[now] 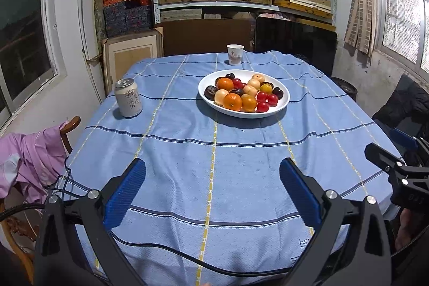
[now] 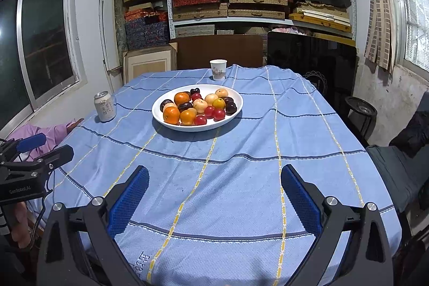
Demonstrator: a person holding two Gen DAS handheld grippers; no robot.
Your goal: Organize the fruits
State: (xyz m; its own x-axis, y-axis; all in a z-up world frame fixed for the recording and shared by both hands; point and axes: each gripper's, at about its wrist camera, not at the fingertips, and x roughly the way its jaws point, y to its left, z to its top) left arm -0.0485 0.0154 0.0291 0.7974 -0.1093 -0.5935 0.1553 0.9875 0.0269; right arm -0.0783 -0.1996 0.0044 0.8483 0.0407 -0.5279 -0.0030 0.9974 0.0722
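My left hand-held gripper is spread wide and grasps nothing; its blue pads hang over the near part of the counter, above the blue checked cloth. My right hand-held gripper is likewise released and empty, over the same near stretch of cloth. Each one shows at the edge of the other's view.

Well beyond both, toward the far middle of the counter, stands the white plate heaped with fruit: oranges, red cherry tomatoes, pale peach-like pieces and dark plums, all touching in one pile. In the right view the plate lies ahead and slightly left.

A can stands left of the plate, well apart from it, near the counter's left edge. A paper cup stands upright behind the plate at the far edge.
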